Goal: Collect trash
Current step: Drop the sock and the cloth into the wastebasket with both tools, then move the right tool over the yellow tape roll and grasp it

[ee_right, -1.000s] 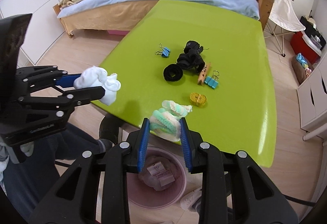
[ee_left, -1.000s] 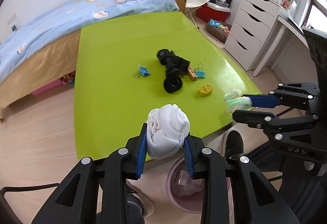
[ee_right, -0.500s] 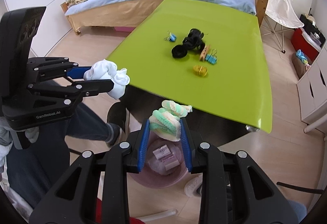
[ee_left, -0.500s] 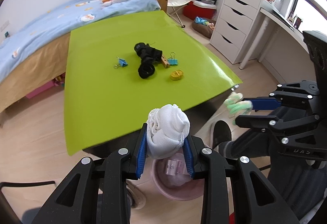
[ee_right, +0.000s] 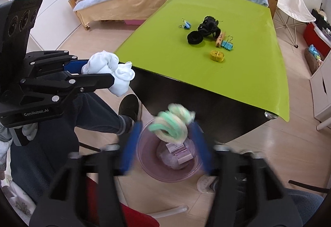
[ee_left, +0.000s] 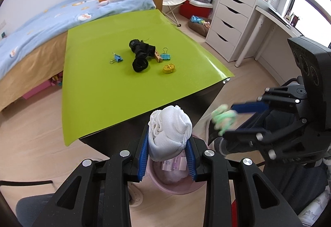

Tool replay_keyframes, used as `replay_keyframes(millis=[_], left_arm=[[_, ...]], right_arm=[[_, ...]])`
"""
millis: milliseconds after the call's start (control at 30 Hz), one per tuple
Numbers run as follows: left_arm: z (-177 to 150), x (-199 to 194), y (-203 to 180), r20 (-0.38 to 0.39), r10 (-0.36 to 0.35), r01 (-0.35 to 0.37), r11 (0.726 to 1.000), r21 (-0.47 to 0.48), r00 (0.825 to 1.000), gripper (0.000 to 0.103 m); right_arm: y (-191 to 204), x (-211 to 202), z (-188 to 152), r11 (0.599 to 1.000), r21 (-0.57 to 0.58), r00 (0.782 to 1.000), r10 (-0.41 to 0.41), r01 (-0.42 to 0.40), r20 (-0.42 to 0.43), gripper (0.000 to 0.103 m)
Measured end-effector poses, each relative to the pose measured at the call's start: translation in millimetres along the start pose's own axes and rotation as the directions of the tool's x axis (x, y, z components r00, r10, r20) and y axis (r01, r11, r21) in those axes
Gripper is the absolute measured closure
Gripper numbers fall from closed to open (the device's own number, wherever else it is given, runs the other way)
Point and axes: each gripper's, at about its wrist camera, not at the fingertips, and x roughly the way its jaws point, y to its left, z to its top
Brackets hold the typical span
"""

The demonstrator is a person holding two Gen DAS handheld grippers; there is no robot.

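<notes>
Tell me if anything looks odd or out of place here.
Nothing is spilled or damaged. The green-and-white bundle sits loose between the opening right gripper above the pink bin; the left gripper grips a white sock.

A green table (ee_left: 107,90) carries a black cloth bundle (ee_left: 140,55), two blue binder clips (ee_left: 118,58), a wooden peg (ee_left: 157,57) and a yellow band (ee_left: 169,68), all grouped near its middle. On the wooden floor (ee_left: 29,133) just off the table's near edge stands a pink bin (ee_right: 144,167) with paper inside.
</notes>
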Motion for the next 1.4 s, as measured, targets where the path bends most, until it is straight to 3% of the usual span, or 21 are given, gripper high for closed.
replay_keyframes(millis=[133,467,533,633,700,833,1200,1400], left_arm=[[1,2,-4,-0.003,-0.010,0.010,1.000,0.010,1.000,0.072],[0,8,-19,-0.026,-0.062,0.063,0.997,0.036,0.998,0.069],[0,8,-21,-0.019,-0.063,0.064,0.997,0.040,0.998,0.043],[1,6,-21,0.005,-0.055,0.055,0.998,0.035,0.998,0.016],[3,6,-19,0.016,-0.045,0.044,0.999,0.020,0.999,0.013],[4,7,-12,0.021,-0.023,0.023,1.000,-0.011,1.000,0.008],[14,6,6,0.048,0.025,-0.023,0.998,-0.056,0.999,0.008],[24,5,15,0.063,0.045,-0.041,0.997,-0.064,0.997,0.008]], right_arm=[[-7,-7,0,0.999,0.031,1.000,-0.023,0.022,0.020,0.014],[-26,-24,0,0.995,0.079,0.996,-0.067,0.063,0.056,0.010],[-29,-26,0,0.995,0.086,0.996,-0.064,0.059,0.061,0.010],[-30,-28,1,0.994,0.090,0.996,-0.066,0.059,0.068,0.009],[-31,-29,1,0.994,0.093,0.995,-0.064,0.057,0.073,0.008],[-33,-29,0,0.994,0.098,0.995,-0.064,0.057,0.077,0.006],[-34,-24,10,0.993,0.105,0.994,-0.066,0.057,0.087,0.005],[-39,-17,32,0.993,0.101,0.993,-0.074,0.065,0.090,0.005]])
